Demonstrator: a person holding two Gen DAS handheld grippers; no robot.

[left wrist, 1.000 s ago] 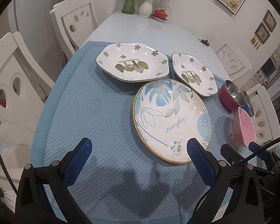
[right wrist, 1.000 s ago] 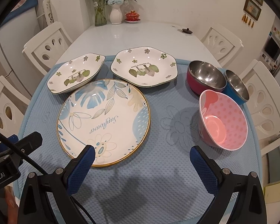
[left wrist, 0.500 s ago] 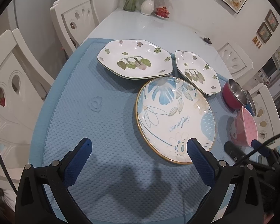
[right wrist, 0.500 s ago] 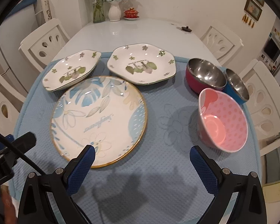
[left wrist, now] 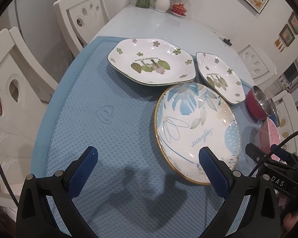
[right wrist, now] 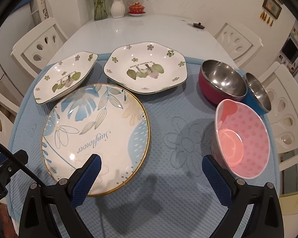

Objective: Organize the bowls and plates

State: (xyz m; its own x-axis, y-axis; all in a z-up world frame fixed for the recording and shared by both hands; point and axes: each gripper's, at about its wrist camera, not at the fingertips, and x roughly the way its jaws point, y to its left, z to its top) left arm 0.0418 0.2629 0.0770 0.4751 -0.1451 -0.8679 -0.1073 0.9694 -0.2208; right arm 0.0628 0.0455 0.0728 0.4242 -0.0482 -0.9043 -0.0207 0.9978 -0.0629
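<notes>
Since a second ago, both of my tools have come closer to the dishes, so the big round plate (right wrist: 95, 136) looks bigger now. None of the dishes have moved.

That round plate lies flat on the blue mat (right wrist: 180, 178) on the desk (right wrist: 149, 31). Its word "Sunflower" is upside down to me, so its top points toward me. Behind it sit two white flower dishes. The left flower dish (right wrist: 64, 77) has its long side running from near-left to far-right. The right flower dish (right wrist: 146, 70) has its long side going left to right. The pictures on both are upside down to me too.

On the right of the mat, the pink dotted bowl (right wrist: 243, 140) sits tipped, with its open mouth turned toward me and to the left. Behind it are the red bowl (right wrist: 221, 82) and the blue bowl (right wrist: 258, 96), side by side and touching. Both are shiny metal inside.

My right tool (right wrist: 151, 170) hangs low over the mat between the round plate and the pink bowl. It is spread wide and holds nothing. One finger (right wrist: 89, 170) is over the near edge of the round plate, but I cannot tell if it touches.

My left tool (left wrist: 147, 164) is over the left side of the mat, pointing at the left flower dish. It is spread wide too and holds nothing.
</notes>
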